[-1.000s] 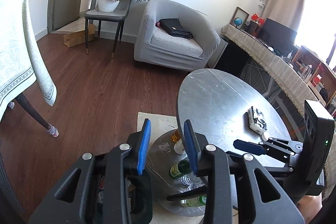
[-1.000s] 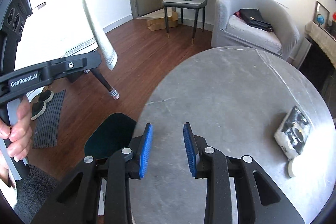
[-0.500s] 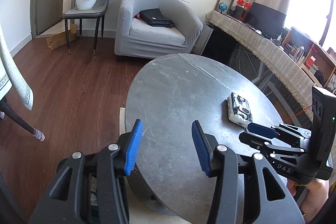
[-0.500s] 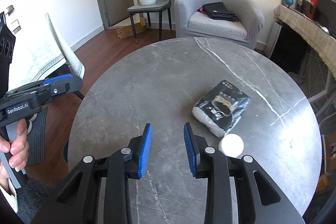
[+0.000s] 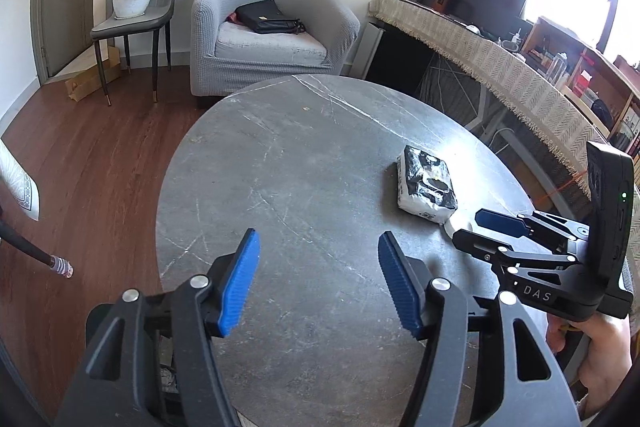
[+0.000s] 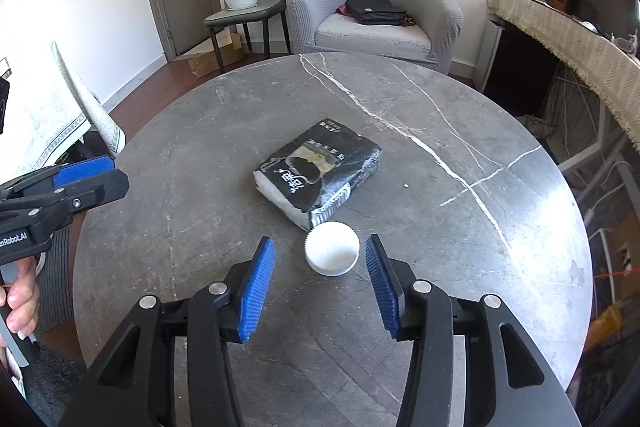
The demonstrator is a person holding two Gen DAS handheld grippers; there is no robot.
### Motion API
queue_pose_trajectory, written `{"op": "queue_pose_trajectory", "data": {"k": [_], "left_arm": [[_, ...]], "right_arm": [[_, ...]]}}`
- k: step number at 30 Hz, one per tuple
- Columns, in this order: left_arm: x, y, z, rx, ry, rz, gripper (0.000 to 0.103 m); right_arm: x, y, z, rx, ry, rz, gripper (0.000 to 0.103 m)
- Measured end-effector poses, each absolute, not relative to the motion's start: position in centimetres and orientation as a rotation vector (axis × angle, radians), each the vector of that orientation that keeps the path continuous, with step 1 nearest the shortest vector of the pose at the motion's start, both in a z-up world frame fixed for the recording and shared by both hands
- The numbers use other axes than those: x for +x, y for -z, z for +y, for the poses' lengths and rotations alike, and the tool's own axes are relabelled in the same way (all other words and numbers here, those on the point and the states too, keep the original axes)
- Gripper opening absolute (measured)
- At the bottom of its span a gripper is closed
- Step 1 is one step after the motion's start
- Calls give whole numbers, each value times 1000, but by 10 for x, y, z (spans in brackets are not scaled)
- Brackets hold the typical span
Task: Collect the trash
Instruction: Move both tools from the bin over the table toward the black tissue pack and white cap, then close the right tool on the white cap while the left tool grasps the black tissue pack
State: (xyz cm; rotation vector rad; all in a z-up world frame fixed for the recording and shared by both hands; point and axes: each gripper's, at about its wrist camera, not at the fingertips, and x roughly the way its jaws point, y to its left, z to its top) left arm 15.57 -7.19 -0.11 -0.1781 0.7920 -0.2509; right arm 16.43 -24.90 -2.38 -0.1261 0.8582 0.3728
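Right gripper (image 6: pixel 320 279), fingers wide, faces a light, crushable paper cup (image 6: pixel 332 253); grip its fluted sides gently.

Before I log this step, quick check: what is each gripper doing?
Left gripper: open, holding nothing.
Right gripper: open, empty, with the white paper cup between its fingers.
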Motion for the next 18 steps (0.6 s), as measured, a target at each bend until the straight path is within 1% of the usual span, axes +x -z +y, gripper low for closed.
{"op": "queue_pose_trajectory", "data": {"k": [2,6,8,9,11,12,13,18], "left_arm": [[157,1,-78,-175,261,796,68],[159,-4,-90,-154,303,789,75],[160,-6,-97,-144,315,786,76],[161,-7,-101,-139,317,789,77],[163,-8,-106,-129,324,796,77],[165,-9,-109,-120,326,797,77],[167,-10,-110,-112,326,796,77],[180,-12,-126,-84,350,814,80]], "right_arm": [[168,27,-250,-119,-377,869,48],[175,30,-246,-127,-387,877,48],[177,31,-244,-143,-385,874,47],[177,31,-244,-148,-383,874,46],[177,31,-245,-167,-375,870,38],[177,30,-245,-164,-377,870,36],[177,30,-247,-162,-375,869,31],[176,29,-262,-137,-363,863,30]]}}
